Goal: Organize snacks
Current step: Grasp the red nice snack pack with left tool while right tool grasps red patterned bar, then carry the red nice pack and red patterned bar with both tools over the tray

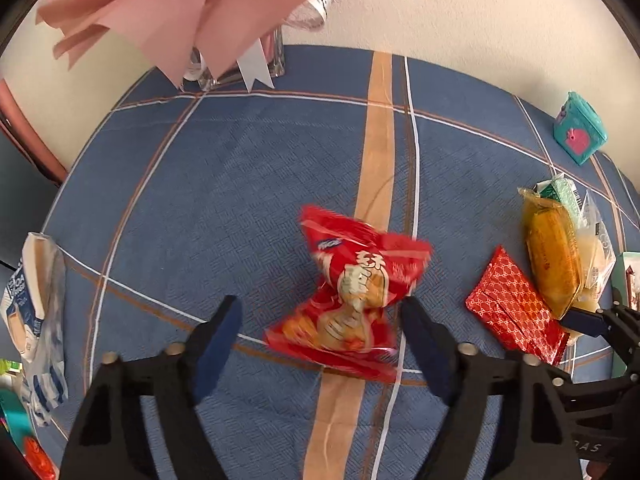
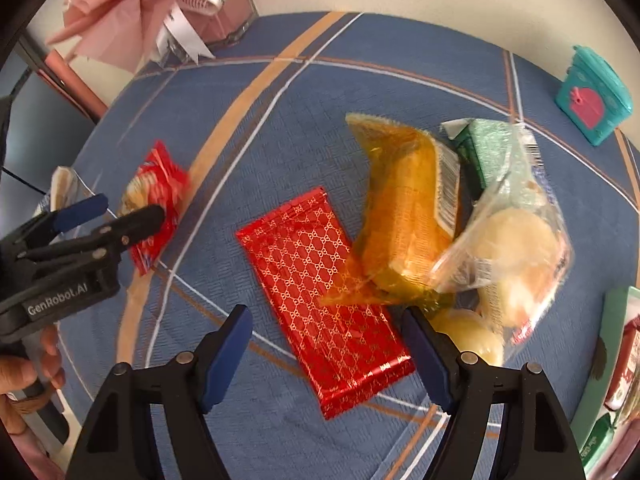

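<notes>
Between the left tongs (image 1: 320,312), crumpled red snack packets (image 1: 352,292)

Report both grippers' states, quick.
Left gripper: open, red snack bags between its fingers.
Right gripper: open, over the red patterned packet.

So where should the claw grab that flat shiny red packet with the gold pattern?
Grab the red packet across its narrow width, coming straight down from above. It lies flat on the tablecloth, and the open right gripper already straddles its near end.
</notes>
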{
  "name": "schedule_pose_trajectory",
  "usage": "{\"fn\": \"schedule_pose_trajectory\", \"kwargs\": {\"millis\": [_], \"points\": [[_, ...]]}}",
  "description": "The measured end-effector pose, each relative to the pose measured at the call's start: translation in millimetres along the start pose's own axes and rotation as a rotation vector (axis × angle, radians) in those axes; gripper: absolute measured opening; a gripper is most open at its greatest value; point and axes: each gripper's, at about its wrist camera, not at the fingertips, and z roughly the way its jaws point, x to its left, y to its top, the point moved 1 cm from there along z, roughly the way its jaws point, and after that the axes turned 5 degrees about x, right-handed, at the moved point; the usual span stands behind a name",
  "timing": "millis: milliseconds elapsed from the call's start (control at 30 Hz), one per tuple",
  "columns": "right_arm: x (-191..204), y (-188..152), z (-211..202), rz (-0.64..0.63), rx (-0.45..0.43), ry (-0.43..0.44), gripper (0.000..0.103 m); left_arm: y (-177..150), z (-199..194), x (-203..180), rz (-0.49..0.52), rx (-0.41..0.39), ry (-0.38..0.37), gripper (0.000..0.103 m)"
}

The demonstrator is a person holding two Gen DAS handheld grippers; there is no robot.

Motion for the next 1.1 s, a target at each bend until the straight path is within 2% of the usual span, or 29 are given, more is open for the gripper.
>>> {"fn": "schedule_pose_trajectory", "kwargs": {"millis": [67,167,200,333,533,900,1100], "points": [[2.8,1.9,5.0,-0.005,0.007,-0.009,0.079,1.1,3.5,-0.1,-0.002,0.008,-0.011,0.077],[10.3,4.9,9.1,-0.016,0.002,-0.025,0.076,-0.9,7.3,-2.8,-0.005,0.026,-0.036,0.063],[11.6,2.9,9.0,-0.017,-0.001,-0.033,0.072,-1.4,8.7,-4.1,-0.009,0.033,-0.043,0.058],[18.8,-4.8,9.4,-0.031,-0.013,-0.063,0.061,-5.3,10.2,-8.8,-0.015,0.04,-0.039,0.052],[23.2,-15.8,7.3,-0.023,-0.023,-0.061,0.049,-14.7,4.5,-17.3,-0.008,0.037,-0.027,0.049],[17.1,-50.1,-6.5,0.041,-0.034,0.05,0.047,-39.0,-9.6,-30.1,-0.088,0.04,-0.051,0.048],[7.9,-72.9,-37.7,0.047,-0.091,0.087,0.046,-51.9,-42.6,-38.3,-0.119,-0.001,-0.045,0.048]]}}
